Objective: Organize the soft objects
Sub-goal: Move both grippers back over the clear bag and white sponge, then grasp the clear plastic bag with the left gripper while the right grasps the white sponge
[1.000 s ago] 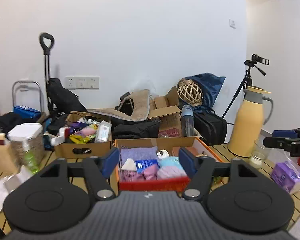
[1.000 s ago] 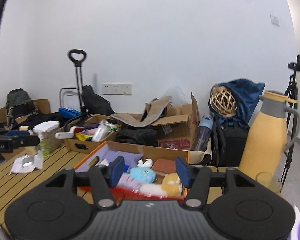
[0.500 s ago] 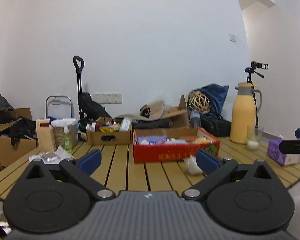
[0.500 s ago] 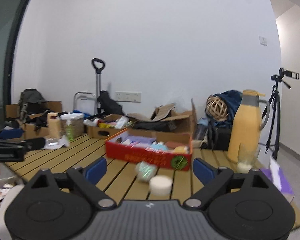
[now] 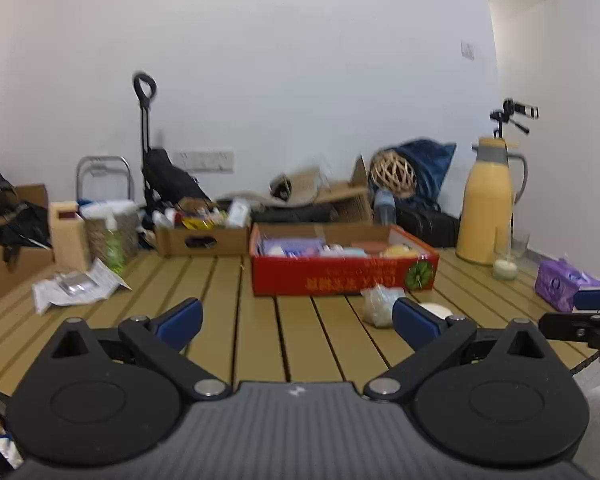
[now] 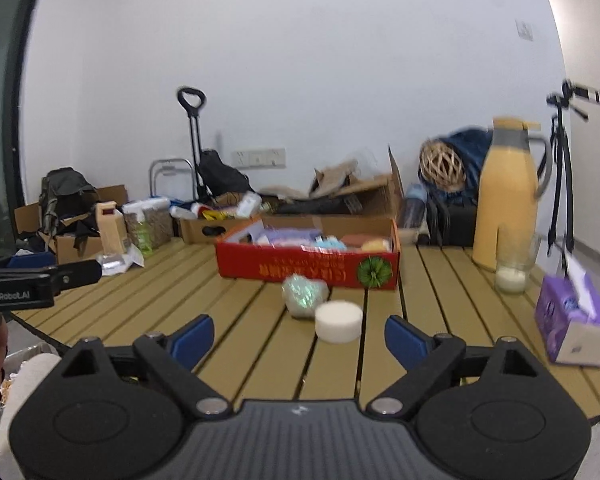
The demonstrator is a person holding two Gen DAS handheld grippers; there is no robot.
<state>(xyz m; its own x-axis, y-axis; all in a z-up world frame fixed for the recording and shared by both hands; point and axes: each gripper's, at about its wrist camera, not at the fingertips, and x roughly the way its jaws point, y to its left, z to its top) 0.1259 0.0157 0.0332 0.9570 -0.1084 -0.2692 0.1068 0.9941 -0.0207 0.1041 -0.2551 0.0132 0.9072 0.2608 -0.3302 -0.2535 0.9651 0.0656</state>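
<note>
My left gripper (image 5: 296, 318) has its fingers (image 5: 180, 318) spread as wide as they go, with nothing between them but bare slats of the wooden surface (image 5: 260, 344). My right gripper (image 6: 298, 332) is also wide, though its jaws are closing a little at this moment; its fingers (image 6: 404, 340) touch nothing, and the white round sponge (image 6: 338, 321) sits on the surface ahead of the gap, clear of both pads. Touching the sponge's far left side lies a small crinkled clear bag (image 6: 303, 294) with a greenish sheen, and both rest just in front of the red cardboard box (image 6: 308, 270), which stands in the middle of the surface and is filled with soft things in purple, blue, pink and yellow. From the left wrist view I see the same bag (image 5: 378, 304) near my right-hand finger, the sponge partly hidden behind it. To the right stands a yellow thermos jug (image 6: 506, 196), a glass with a candle (image 6: 511, 276) just before it, and a purple tissue box (image 6: 572, 320) near the surface's right edge. A crumpled paper sheet (image 5: 76, 286) lies at the left, apart from the box. The picture is slightly blurred.
</note>
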